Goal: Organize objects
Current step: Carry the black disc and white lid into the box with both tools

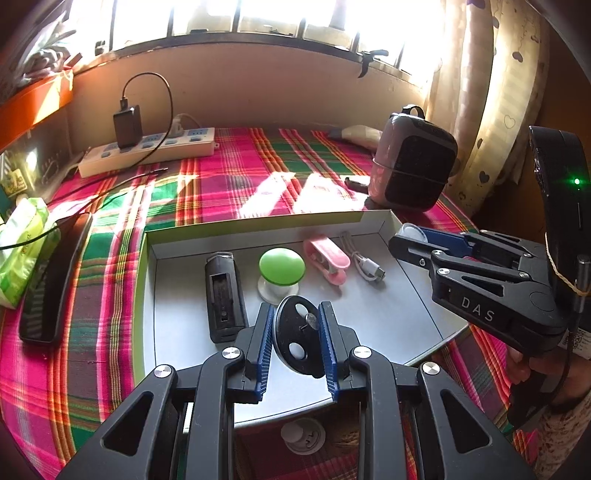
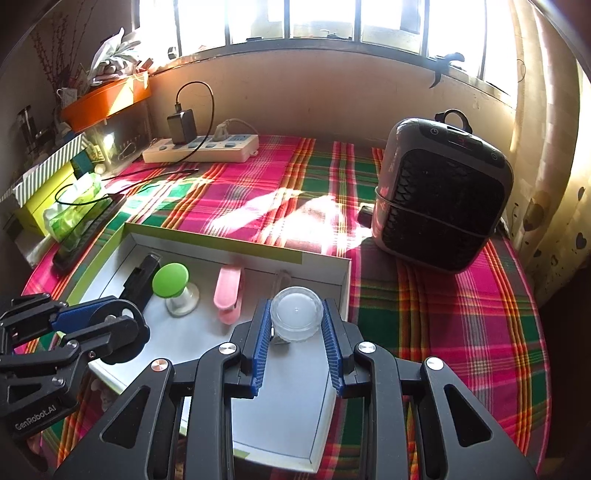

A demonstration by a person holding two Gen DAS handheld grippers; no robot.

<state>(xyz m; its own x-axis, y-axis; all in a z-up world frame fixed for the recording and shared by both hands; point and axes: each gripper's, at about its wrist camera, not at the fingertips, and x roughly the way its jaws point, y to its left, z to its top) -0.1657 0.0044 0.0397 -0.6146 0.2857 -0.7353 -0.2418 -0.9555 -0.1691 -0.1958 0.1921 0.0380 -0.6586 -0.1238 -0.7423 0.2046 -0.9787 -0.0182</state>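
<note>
Over the tray (image 1: 391, 317): left gripper (image 1: 297, 332) clamped edge-on across a black disc (image 1: 295, 339), stiff, light, probably slippery. Right gripper (image 2: 295, 325) clamped around a clear jar (image 2: 296, 314), likely fragile, best gripped low on its sides.

"DAS" on right tongs (image 1: 415, 236); "GenRobot.AI" on left tongs (image 2: 103, 317).

You were working in a home, in a lived-in room: a barred window (image 2: 325, 18) let in sun beside a heart-print curtain (image 1: 491, 110), and a plaid cloth (image 2: 424, 332) covered the counter, which carried a power strip (image 2: 201, 147) with a charger plugged in, and a small heater (image 2: 443, 195).
</note>
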